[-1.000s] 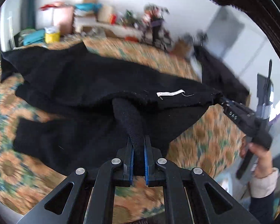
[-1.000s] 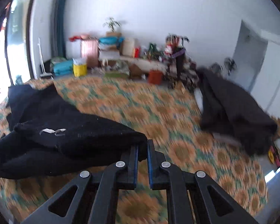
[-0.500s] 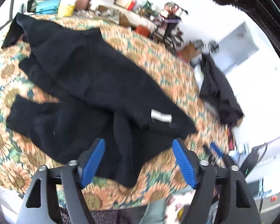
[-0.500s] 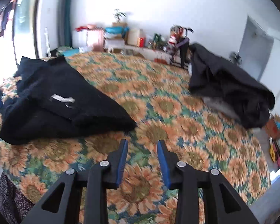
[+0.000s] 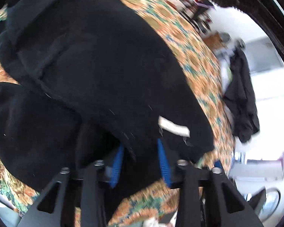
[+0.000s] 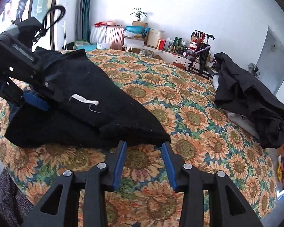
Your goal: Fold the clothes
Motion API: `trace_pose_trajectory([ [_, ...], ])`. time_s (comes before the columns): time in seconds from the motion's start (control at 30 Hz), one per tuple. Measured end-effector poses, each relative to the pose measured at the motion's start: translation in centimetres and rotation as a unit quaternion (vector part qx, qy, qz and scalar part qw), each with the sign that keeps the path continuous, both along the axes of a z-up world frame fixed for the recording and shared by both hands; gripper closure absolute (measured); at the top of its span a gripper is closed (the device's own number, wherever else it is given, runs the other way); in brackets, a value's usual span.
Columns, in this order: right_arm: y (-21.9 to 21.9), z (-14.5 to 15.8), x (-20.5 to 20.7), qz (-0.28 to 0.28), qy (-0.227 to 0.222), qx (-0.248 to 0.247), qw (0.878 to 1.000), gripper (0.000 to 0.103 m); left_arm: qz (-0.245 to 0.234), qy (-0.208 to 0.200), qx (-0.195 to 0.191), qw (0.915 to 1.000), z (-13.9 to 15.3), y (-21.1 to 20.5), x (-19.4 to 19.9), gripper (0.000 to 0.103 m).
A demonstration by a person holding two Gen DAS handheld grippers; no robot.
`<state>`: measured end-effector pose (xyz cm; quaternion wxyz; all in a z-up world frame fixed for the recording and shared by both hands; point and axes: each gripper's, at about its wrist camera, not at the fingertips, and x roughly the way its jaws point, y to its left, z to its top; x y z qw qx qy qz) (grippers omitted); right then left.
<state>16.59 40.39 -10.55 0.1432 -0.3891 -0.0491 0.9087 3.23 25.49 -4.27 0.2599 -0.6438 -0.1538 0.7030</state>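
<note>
1. The black sweater (image 6: 89, 102) sprawls across the left half of the right wrist view, lying on the sunflower-print bedspread (image 6: 189, 113), with its pointed near corner reaching toward the lower centre of the frame.

2. Right gripper (image 6: 144, 147) at the bottom centre: blue pads parted and the jaws opening. The sweater's corner lies just beyond the fingertips, between their lines but not pinched; nothing is held.

3. Left gripper (image 5: 140, 147) sits low in the left wrist view, which is blurred. Its jaws are closing, blue pads still apart, and a fold of the black sweater (image 5: 96, 71) lies down between them. Whether the pads actually press on the cloth, I cannot tell.

4. From the right wrist view, that same left gripper (image 6: 36, 102) comes in from the left edge, its blue-padded tip lying on the sweater's left side.

5. The white label (image 5: 173, 127) shows just above and right of the left gripper's right pad; in the right wrist view the label (image 6: 84, 101) lies just right of that gripper's tip.

6. A second dark garment (image 6: 250, 102) is heaped at the right of the frame, well apart from both grippers.
</note>
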Motion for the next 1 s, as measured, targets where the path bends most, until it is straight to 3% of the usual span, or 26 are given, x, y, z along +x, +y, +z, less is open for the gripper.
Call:
trace_pose_trajectory([
  [0.1,0.2,0.4,0.2,0.006,-0.001,0.009,1.000,0.057,0.043,0.013,0.020,0.9988,0.5,-1.6,-0.7,0.075],
  [0.2,0.2,0.7,0.2,0.021,-0.001,0.016,1.000,0.053,0.053,0.028,0.006,0.9982,0.7,-2.1,-1.8,0.075],
  [0.3,-0.4,0.6,-0.5,0.042,-0.007,0.023,0.999,0.051,0.062,0.019,0.010,0.9978,0.0,-2.3,-2.5,0.096],
  [0.43,-1.7,-0.7,-1.3,0.066,-0.024,0.060,0.996,0.044,0.063,0.042,0.055,0.9956,1.4,-3.2,-2.4,0.098],
  [0.57,-2.8,-1.3,-2.3,0.071,-0.026,0.090,0.993,0.044,0.047,0.078,0.066,0.9937,4.4,-3.4,-2.1,0.098],
  [0.77,-2.3,-0.7,-5.2,0.056,-0.013,0.051,0.997,0.046,0.027,0.115,0.080,0.9898,7.9,-3.6,-1.5,0.098],
  [0.8,-2.1,-0.8,-5.8,0.047,-0.017,0.050,0.998,0.060,0.027,0.117,0.078,0.9897,8.3,-3.8,-1.4,0.098],
  [0.83,-2.0,-0.9,-6.2,0.035,-0.019,0.055,0.998,0.081,0.026,0.119,0.076,0.9896,8.6,-4.0,-1.4,0.098],
  [0.9,-1.5,-0.3,-6.7,0.007,-0.012,0.061,0.998,0.093,0.031,0.123,0.063,0.9899,9.3,-4.3,-1.7,0.098],
  [1.0,-0.8,3.5,-6.1,-0.031,0.049,0.034,0.998,0.097,0.032,0.144,0.046,0.9880,12.0,-4.8,-1.6,0.098],
])
